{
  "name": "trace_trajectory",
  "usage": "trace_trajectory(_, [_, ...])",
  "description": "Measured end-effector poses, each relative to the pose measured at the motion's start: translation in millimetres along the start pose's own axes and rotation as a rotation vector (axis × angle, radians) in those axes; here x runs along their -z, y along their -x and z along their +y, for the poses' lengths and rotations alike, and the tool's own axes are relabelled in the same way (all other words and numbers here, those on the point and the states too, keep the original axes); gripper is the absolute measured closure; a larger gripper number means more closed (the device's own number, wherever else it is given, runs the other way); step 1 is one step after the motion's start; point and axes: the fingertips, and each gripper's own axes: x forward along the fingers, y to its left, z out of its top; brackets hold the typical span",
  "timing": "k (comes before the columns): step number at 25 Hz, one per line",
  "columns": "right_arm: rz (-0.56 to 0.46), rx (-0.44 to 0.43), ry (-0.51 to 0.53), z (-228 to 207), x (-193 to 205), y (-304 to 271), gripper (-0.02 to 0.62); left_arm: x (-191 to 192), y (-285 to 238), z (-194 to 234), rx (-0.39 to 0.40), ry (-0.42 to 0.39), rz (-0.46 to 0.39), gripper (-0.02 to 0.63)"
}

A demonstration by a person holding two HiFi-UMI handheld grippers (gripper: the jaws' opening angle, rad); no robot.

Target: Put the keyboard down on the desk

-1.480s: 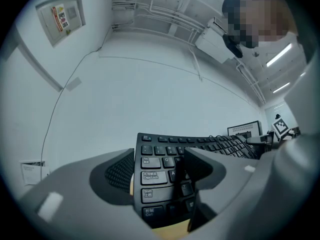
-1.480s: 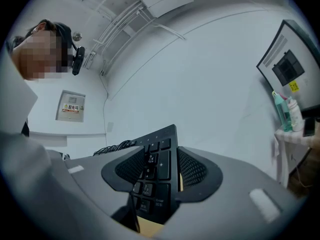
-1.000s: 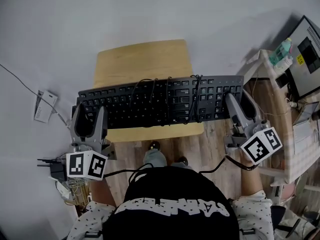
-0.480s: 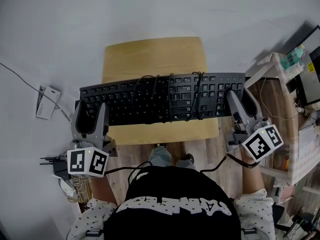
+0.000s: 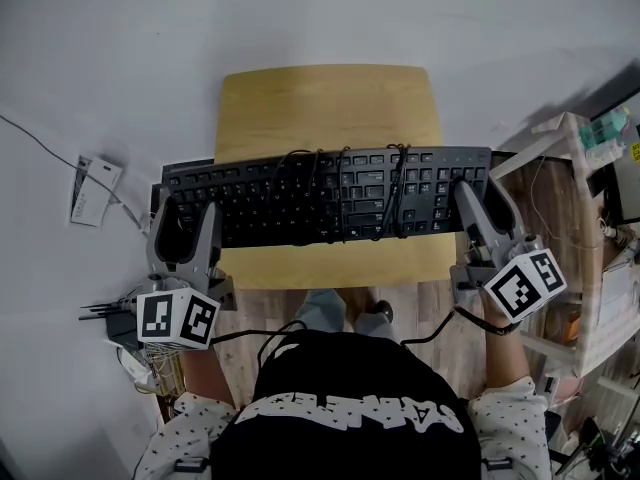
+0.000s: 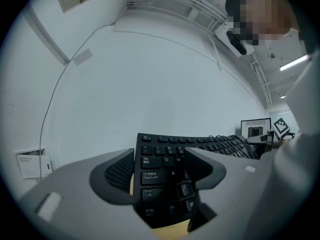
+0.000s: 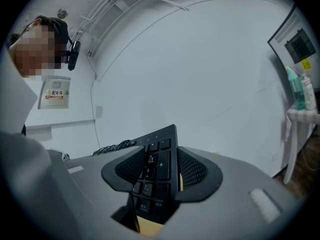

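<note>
Head view: a black keyboard (image 5: 320, 196) spans the middle of the frame, over the near half of a small wooden desk (image 5: 330, 98); both its ends overhang the desk's sides.
Contact: none of the views shows whether the keyboard rests on the desk top or hangs just above it.
Cable (image 5: 345, 180): dark, wound in loops round the keyboard's middle and right part.
Left gripper (image 5: 187, 215): at the lower left, jaws closed onto the keyboard's left end; the left gripper view shows the Caps Lock and Shift keys between them.
Right gripper (image 5: 474, 200): at the lower right, jaws clamped on the keyboard's right end; the right gripper view shows number-pad keys between them.
Marker cubes: one on each gripper, left (image 5: 177, 319) and right (image 5: 525, 286), nearer the bottom edge.
Surroundings: a white leaflet (image 5: 95, 190) on the grey floor at the left edge; a white rack (image 5: 575, 138) at the right edge.
</note>
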Motion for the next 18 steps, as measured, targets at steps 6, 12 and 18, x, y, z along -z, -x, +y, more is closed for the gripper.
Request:
trace_trajectory(6, [0.036, 0.029, -0.049, -7, 7, -1, 0.373, -1, -8, -2, 0.006, -0.01, 0.063, 0.307])
trace_trajectory(12, [0.051, 0.039, -0.062, -5, 3, -3, 0.373, -6, -10, -1, 0.012, -0.011, 0.087, 0.307])
trace_trajectory(18, [0.072, 0.077, -0.086, -8, 9, 1, 0.371, 0, -17, -1, 0.022, -0.001, 0.133, 0.307])
